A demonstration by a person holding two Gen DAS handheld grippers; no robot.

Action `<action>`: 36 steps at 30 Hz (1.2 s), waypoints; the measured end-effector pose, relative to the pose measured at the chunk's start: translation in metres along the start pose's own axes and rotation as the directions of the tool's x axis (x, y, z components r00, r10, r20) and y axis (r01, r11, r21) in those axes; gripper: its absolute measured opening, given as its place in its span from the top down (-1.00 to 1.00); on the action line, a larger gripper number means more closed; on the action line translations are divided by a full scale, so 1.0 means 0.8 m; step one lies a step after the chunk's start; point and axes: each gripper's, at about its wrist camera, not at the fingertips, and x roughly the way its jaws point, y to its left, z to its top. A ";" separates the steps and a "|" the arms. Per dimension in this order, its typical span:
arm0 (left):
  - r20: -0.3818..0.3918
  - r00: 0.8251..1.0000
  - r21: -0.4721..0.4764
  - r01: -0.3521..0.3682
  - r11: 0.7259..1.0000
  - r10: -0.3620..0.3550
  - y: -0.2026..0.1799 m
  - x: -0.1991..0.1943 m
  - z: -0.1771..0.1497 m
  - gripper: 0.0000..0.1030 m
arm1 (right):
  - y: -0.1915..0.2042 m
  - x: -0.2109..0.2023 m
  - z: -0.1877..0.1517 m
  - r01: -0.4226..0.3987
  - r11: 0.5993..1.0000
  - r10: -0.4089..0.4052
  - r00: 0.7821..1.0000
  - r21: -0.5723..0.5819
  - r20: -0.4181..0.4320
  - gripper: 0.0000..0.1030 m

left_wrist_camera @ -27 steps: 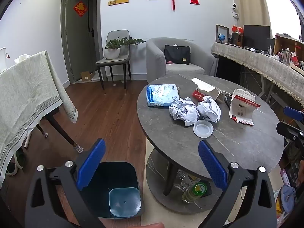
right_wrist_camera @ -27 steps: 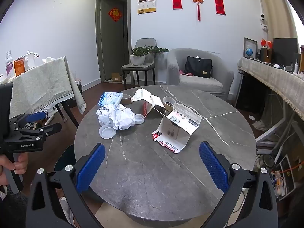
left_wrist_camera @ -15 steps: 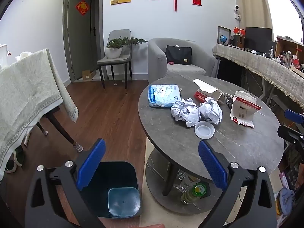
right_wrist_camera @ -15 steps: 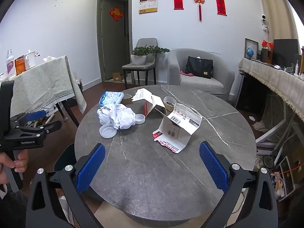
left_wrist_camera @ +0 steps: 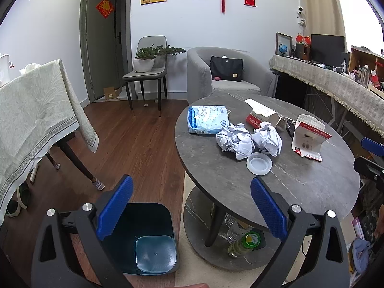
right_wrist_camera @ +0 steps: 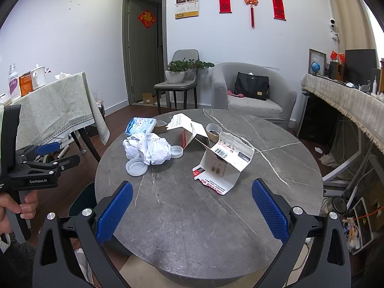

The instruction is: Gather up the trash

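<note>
Trash lies on a round grey marble table (right_wrist_camera: 182, 216): two crumpled white paper balls (left_wrist_camera: 247, 139) (right_wrist_camera: 147, 147), a clear plastic lid (left_wrist_camera: 259, 163) (right_wrist_camera: 136, 167), a torn white and red package card (left_wrist_camera: 309, 139) (right_wrist_camera: 223, 163), an open red box (left_wrist_camera: 261, 117) and a blue tissue pack (left_wrist_camera: 207, 119). A dark blue bin (left_wrist_camera: 144, 240) stands empty on the floor left of the table. My left gripper (left_wrist_camera: 190, 206) hangs open above the bin and table edge. My right gripper (right_wrist_camera: 192, 210) is open over the table's near side, holding nothing.
A cloth-covered table (left_wrist_camera: 31, 110) stands at the left. A grey chair with a potted plant (left_wrist_camera: 146, 60) and a grey armchair (left_wrist_camera: 228, 76) sit at the back. Bottles (left_wrist_camera: 244, 240) stand under the round table. A long draped counter (right_wrist_camera: 348, 105) runs along the right.
Both views have shifted only slightly; the table and trash sit a touch lower and nearer in the left wrist view. Both grippers stay open and hold nothing.
</note>
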 end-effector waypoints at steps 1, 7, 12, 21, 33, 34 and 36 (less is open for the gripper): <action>0.000 1.000 0.002 0.000 1.000 0.000 0.000 0.000 0.000 -0.93 | 0.000 0.000 0.000 0.000 1.000 0.000 1.000 0.000 0.000 -0.95; 0.001 1.000 0.005 -0.002 1.000 0.002 -0.003 -0.001 -0.004 -0.93 | -0.001 -0.001 0.000 0.001 1.000 -0.001 1.000 0.000 0.001 -0.95; 0.001 1.000 0.006 -0.001 1.000 0.001 -0.003 -0.001 -0.004 -0.93 | -0.001 -0.001 0.000 0.000 1.000 0.000 1.000 -0.001 0.003 -0.95; 0.001 1.000 0.005 0.000 1.000 0.000 -0.004 -0.002 -0.004 -0.93 | -0.001 -0.001 0.004 -0.001 1.000 0.001 1.000 -0.001 0.002 -0.95; 0.001 1.000 0.019 -0.008 1.000 0.008 -0.006 -0.001 -0.002 -0.93 | -0.001 -0.004 0.003 0.000 1.000 0.000 1.000 -0.002 0.005 -0.95; 0.002 1.000 0.022 -0.010 1.000 0.010 -0.007 -0.001 -0.002 -0.93 | -0.001 -0.005 0.003 -0.003 1.000 0.003 1.000 -0.001 0.006 -0.95; 0.004 1.000 0.024 -0.008 1.000 0.007 -0.007 -0.002 -0.001 -0.93 | -0.001 -0.004 0.004 -0.001 1.000 0.001 1.000 -0.002 0.005 -0.95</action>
